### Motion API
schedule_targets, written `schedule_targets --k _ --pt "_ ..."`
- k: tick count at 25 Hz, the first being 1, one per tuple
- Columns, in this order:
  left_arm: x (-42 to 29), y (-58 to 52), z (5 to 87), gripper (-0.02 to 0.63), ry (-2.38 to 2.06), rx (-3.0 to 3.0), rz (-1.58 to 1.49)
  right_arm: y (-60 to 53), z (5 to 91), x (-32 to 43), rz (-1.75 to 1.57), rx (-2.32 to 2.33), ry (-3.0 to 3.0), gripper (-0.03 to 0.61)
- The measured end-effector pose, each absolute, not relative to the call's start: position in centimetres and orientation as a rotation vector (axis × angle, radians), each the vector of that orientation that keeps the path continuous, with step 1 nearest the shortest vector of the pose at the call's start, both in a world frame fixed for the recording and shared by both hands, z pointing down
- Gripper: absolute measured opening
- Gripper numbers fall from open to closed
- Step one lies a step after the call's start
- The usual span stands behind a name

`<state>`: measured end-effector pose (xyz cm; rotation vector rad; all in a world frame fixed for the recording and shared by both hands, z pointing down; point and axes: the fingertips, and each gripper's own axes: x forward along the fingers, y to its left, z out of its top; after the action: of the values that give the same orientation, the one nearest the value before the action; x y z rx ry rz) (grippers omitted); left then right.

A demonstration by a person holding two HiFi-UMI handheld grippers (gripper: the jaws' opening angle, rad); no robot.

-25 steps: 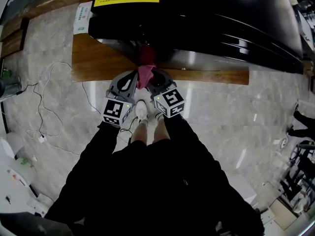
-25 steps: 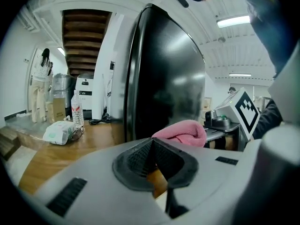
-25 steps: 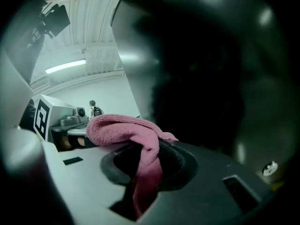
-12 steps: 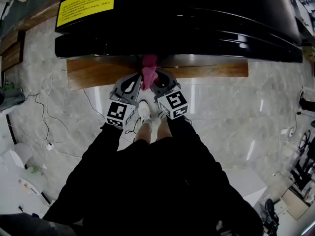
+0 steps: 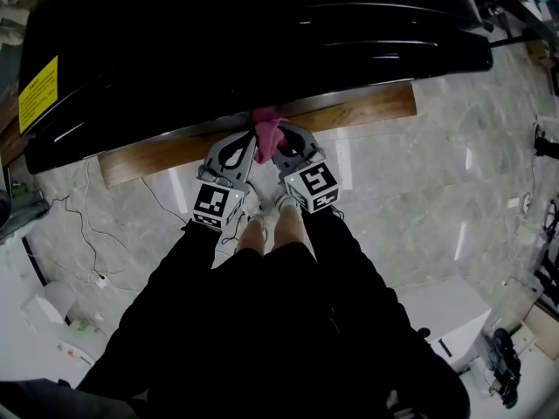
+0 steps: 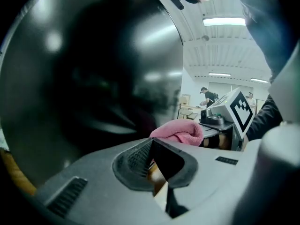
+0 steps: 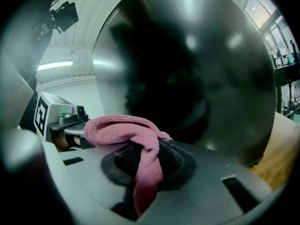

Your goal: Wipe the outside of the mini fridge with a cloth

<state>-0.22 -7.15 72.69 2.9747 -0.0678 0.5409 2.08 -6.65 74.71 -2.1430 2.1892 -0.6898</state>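
The wiping step seems to be in hand. The right gripper [image 5: 281,140] pinches the pink cloth [image 5: 266,129] against the low front of the black mini fridge [image 5: 262,51]. The left gripper [image 5: 244,143], jaws together and empty, waits at the fridge's front too. The next move probably calls for a firm sideways drag.

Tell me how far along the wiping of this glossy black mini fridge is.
Done: the right gripper is shut on the pink terry cloth. In hand: the cloth sits at the lower front edge of the glossy black mini fridge; the left gripper, jaws together and empty, is beside it. Left: unclear; the shiny surface shows no wiped or unwiped patches.
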Motion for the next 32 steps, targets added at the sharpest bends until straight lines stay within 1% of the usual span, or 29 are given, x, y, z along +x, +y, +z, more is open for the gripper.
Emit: schedule_targets --k 4,8,17,22,25,28,32 --pt "4.1 -4.7 73.9 0.005 -0.011 2.973 0.541 -3.7 76.3 7.2 -0.708 -2.184 2.121 0.078" --pt "9.1 -1.5 72.7 0.005 0.031 2.98 0.521 -0.6 75.8 12.2 -0.706 -2.215 2.111 0.078" --pt "15.5 3.4 69.9 0.005 0.045 2.985 0.509 3.3 74.1 17.5 -0.672 -2.217 2.187 0.078" --pt "16.8 5.0 68.0 0.005 0.036 2.972 0.486 5.0 73.3 20.0 -0.613 -2.255 2.247 0.08" --pt "16.5 6.2 65.6 0.005 0.074 2.964 0.468 6.3 69.9 22.0 -0.517 -2.279 2.256 0.081" --pt "15.6 7.8 61.8 0.005 0.133 2.959 0.453 7.7 63.8 23.4 -0.409 -2.282 2.204 0.081" --pt "13.8 9.8 54.5 0.005 0.194 2.976 0.379 10.0 54.6 23.1 -0.304 -2.296 2.092 0.081"
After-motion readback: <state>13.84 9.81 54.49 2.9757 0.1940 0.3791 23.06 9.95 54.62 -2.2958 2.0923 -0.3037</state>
